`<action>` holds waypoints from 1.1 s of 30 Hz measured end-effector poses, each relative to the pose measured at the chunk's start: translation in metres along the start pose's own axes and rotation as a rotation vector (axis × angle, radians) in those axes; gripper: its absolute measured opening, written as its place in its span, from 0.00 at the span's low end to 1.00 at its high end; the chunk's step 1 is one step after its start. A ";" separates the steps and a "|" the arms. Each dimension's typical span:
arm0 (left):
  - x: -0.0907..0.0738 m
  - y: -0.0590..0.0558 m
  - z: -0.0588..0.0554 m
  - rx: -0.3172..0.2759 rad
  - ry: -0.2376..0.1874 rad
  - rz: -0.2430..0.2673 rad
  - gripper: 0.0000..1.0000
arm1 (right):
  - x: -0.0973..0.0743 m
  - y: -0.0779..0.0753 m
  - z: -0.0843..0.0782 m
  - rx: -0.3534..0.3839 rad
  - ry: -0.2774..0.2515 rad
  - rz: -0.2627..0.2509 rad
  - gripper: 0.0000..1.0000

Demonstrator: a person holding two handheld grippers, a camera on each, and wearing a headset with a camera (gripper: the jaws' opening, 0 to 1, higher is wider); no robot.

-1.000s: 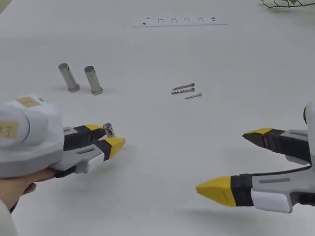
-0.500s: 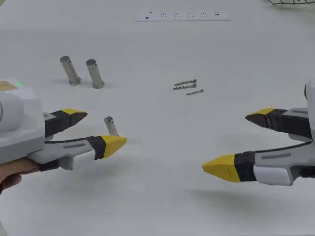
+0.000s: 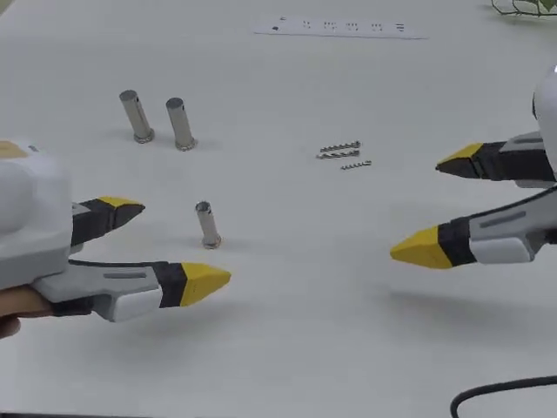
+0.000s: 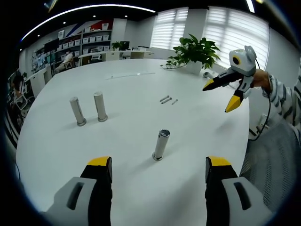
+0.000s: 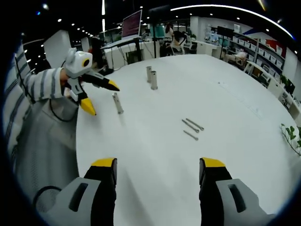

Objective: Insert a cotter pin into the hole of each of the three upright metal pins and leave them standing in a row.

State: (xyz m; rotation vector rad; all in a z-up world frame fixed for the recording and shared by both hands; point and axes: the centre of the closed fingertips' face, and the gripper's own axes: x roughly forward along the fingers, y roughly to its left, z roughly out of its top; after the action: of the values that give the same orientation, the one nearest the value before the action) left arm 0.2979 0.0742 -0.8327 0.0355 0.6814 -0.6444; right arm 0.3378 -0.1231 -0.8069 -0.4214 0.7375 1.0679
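Bright, even light; soft shadows; fisheye-warped edges.

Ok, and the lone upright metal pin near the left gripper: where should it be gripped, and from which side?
I'd take the lone pin mid-shaft, coming in level from the near side, where the open left gripper faces it. It stands upright on a wider foot, apart from the other two pins, so a jaw fits either side, and the top end stays free.

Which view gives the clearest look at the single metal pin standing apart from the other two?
The left gripper view: the lone pin stands upright near the middle of the picture, close and unblocked. The head view shows it smaller, from above. The right gripper view shows it small and far off.
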 end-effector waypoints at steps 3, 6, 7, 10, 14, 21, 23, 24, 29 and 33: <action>-0.004 -0.003 0.004 -0.016 -0.019 -0.012 0.85 | 0.007 -0.006 -0.001 -0.086 0.060 0.018 0.72; -0.006 -0.001 0.004 -0.035 -0.015 -0.005 0.90 | 0.014 -0.009 -0.002 -0.160 0.119 0.041 0.72; -0.008 0.003 0.004 -0.048 -0.014 0.019 0.93 | 0.016 -0.011 -0.002 -0.174 0.132 0.048 0.71; -0.012 0.005 0.004 -0.054 -0.025 0.034 0.99 | 0.022 -0.016 -0.001 -0.202 0.157 0.062 0.70; -0.018 0.005 0.005 -0.073 -0.038 0.035 0.99 | 0.029 -0.023 0.002 -0.246 0.182 0.082 0.68; -0.026 0.003 -0.001 -0.091 -0.029 0.050 0.99 | 0.043 -0.028 0.010 -0.300 0.183 0.133 0.54; -0.029 0.003 -0.002 -0.093 -0.031 0.055 0.98 | 0.048 -0.030 0.012 -0.320 0.193 0.151 0.54; -0.030 0.002 -0.001 -0.109 -0.035 0.054 0.98 | 0.050 -0.030 0.011 -0.331 0.202 0.158 0.54; -0.034 -0.001 0.000 -0.122 -0.055 0.052 0.96 | 0.061 -0.036 0.011 -0.292 0.215 0.206 0.49; -0.035 -0.003 0.001 -0.122 -0.056 0.054 0.96 | 0.067 -0.041 0.006 -0.291 0.254 0.224 0.46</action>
State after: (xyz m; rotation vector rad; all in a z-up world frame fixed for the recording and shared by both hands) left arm 0.2762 0.0909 -0.8102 -0.0769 0.6622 -0.5490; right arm 0.3955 -0.0942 -0.8527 -0.7471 0.8714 1.3548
